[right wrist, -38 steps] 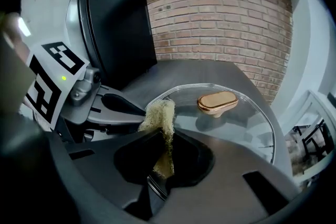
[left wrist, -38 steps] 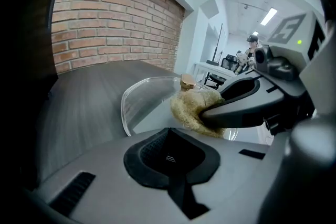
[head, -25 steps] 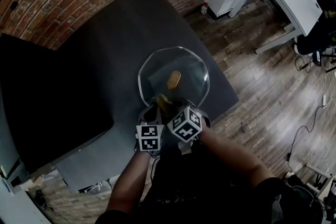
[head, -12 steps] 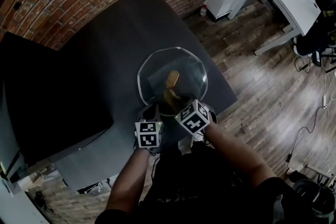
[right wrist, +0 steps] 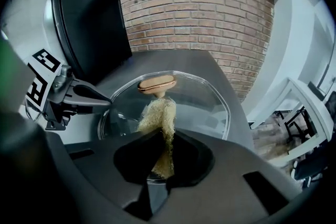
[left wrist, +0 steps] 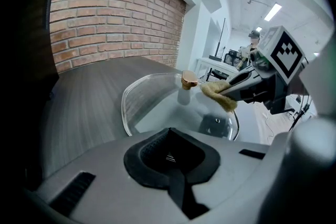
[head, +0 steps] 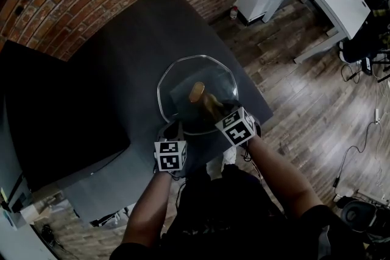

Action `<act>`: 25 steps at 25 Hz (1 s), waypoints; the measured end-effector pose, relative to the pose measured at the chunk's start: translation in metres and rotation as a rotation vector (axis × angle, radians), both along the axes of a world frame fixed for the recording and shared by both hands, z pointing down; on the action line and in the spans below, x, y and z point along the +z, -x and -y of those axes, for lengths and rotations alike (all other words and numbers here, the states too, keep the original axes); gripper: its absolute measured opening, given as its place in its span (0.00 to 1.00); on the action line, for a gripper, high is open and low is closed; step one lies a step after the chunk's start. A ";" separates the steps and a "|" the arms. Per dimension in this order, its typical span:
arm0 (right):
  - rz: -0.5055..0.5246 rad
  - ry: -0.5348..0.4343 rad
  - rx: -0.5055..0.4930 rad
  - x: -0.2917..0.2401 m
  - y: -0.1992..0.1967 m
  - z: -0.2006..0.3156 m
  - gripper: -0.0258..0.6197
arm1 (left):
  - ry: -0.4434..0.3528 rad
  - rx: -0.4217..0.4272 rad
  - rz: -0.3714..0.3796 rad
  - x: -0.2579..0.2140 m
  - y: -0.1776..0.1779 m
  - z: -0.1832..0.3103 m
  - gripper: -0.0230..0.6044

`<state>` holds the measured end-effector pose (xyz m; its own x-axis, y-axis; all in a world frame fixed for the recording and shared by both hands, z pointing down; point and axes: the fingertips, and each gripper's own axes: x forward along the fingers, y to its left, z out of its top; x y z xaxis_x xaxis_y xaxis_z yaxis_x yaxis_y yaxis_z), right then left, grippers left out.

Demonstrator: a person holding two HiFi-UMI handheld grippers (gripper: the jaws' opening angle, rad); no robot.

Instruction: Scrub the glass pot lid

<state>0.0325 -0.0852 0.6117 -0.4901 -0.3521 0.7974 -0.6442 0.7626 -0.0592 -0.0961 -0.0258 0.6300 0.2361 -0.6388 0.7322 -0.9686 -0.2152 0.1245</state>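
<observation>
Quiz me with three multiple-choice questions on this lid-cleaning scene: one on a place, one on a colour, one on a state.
1. Where does the lid lie?
A. on the dark table
B. in a sink
C. on a stove

2. What colour is the lid's knob?
A. blue
B. gold
C. green

3. What state is the right gripper in?
A. open, empty
B. shut on a cloth
C. shut on the knob

Answers:
1 A: the lid rests flat on the table.
2 B: the knob shines gold in both gripper views.
3 B: the yellowish cloth hangs pinched between its jaws, just beside the knob.
</observation>
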 end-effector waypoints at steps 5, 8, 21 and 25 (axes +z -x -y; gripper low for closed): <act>-0.013 -0.005 0.070 0.004 -0.027 0.018 0.12 | -0.003 -0.006 -0.004 -0.001 0.000 0.001 0.09; -0.016 0.001 0.107 0.007 -0.040 0.026 0.12 | -0.002 -0.008 -0.004 -0.001 -0.001 0.000 0.09; -0.014 0.028 0.238 0.014 -0.070 0.045 0.12 | 0.010 -0.029 -0.038 0.000 0.000 0.000 0.09; -0.002 0.042 0.278 0.017 -0.075 0.048 0.12 | 0.018 -0.037 -0.057 0.002 0.000 0.001 0.09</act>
<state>0.1072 -0.1335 0.6283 -0.3777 -0.4396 0.8149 -0.8282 0.5539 -0.0850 -0.0963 -0.0263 0.6316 0.2546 -0.6347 0.7296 -0.9670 -0.1771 0.1834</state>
